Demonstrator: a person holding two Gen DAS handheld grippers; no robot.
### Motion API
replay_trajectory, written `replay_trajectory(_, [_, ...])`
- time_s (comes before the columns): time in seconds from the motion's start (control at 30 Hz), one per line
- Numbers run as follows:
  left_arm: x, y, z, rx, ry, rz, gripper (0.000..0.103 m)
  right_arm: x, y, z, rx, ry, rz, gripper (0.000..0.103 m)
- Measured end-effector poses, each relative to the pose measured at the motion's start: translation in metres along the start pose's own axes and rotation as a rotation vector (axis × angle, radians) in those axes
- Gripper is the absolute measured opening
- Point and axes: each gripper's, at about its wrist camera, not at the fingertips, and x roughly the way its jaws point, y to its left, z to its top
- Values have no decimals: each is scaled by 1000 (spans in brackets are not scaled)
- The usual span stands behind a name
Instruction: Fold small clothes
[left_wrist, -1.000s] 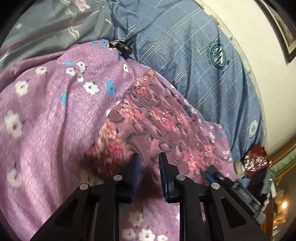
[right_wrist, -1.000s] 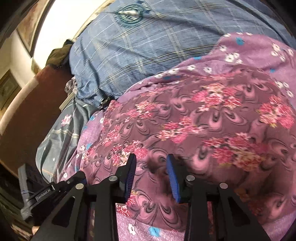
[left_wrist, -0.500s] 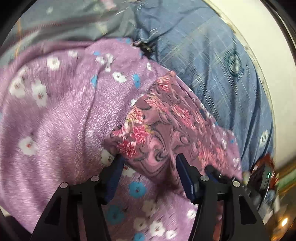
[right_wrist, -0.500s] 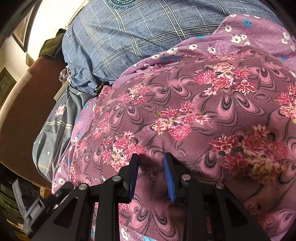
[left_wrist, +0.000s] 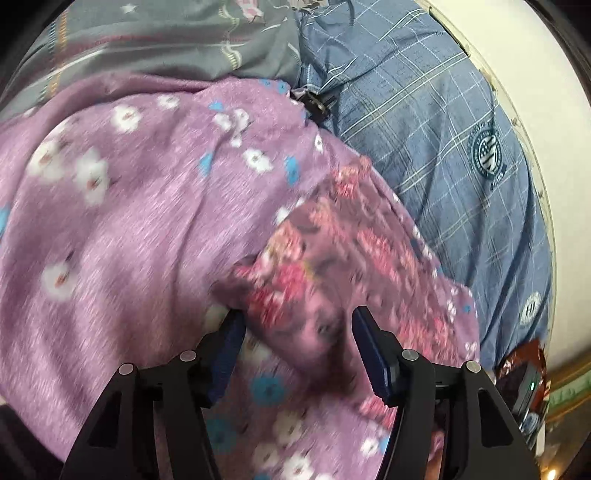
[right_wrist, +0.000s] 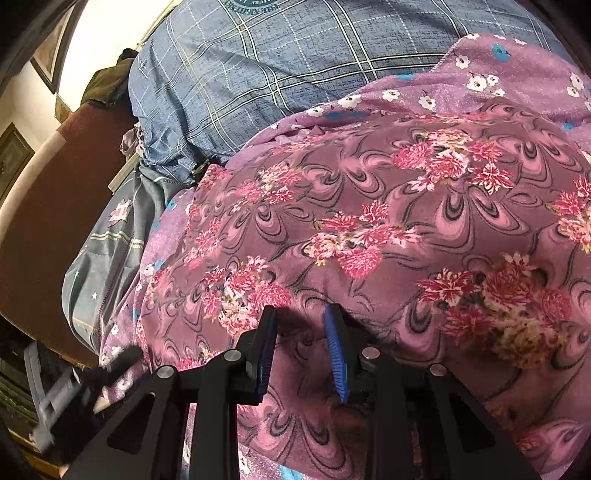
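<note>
A small mauve garment with red flower clusters (right_wrist: 369, 221) lies spread on a lilac blanket with white and blue flowers (left_wrist: 129, 221). In the left wrist view the garment (left_wrist: 332, 258) is a blurred folded strip running up and right. My left gripper (left_wrist: 297, 325) is open, its blue pads on either side of the garment's near corner, holding nothing. My right gripper (right_wrist: 301, 321) is partly closed over a raised fold of the garment's near edge, with a gap between the pads.
A blue plaid bedsheet with round emblems (left_wrist: 461, 166) lies beyond the blanket, also in the right wrist view (right_wrist: 277, 74). A grey patterned cloth (left_wrist: 166, 44) lies at the far left. A brown bed frame (right_wrist: 48, 206) and dark clutter (left_wrist: 524, 376) sit at the edges.
My left gripper opened wide, let go of the garment's corner and drew back a little. My right gripper narrowed on the garment's edge, then widened slightly.
</note>
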Motion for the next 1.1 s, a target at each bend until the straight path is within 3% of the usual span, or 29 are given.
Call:
replay_trajectory(0.17, [13,6,9,-68,-23,-53,57,-1,-5,1,29,2,19,25])
replay_trajectory(0.2, [13,8,8,-73,-31,-67,52,-1,-4,1,23,2,12,24])
replay_trajectory(0.23, [14,6,6,-52,-39,-84,38,-1,-2,2,16,3,3,22])
replay_trajectory(0.3, [17,0,5,10,-32,-87,24,-2,-2,3,11,-3,-8,16])
replay_trajectory(0.37, [21,-3,5,16,-44,-112,26,-6,-2,5,18,-31,-15,7])
replay_trajectory(0.47, [28,-2,5,2,-56,-116,51,-16,-2,11,44,-96,8,7])
replay_trajectory(0.53, [33,-5,6,8,-59,-129,52,-19,-1,16,51,-145,15,7])
replay_trajectory(0.57, [36,-8,5,27,-58,-128,51,-16,-2,17,56,-148,8,9])
replay_trajectory(0.6, [39,-12,5,61,-58,-118,44,-8,-4,19,68,-121,-8,12])
replay_trajectory(0.63, [44,-16,5,83,-52,-106,21,6,-7,19,84,-50,-28,11])
replay_trajectory(0.67, [46,-18,5,97,-39,-101,10,13,-10,18,97,-20,-37,7])
replay_trajectory(0.77, [49,-30,7,151,-28,-60,7,2,-16,21,130,-38,-5,4])
replay_trajectory(0.9, [32,-73,7,293,-75,-97,6,-35,-35,22,155,-149,-36,10])
replay_trajectory(1.1, [15,-154,-13,517,-103,-173,6,-106,-100,31,275,-310,-82,11])
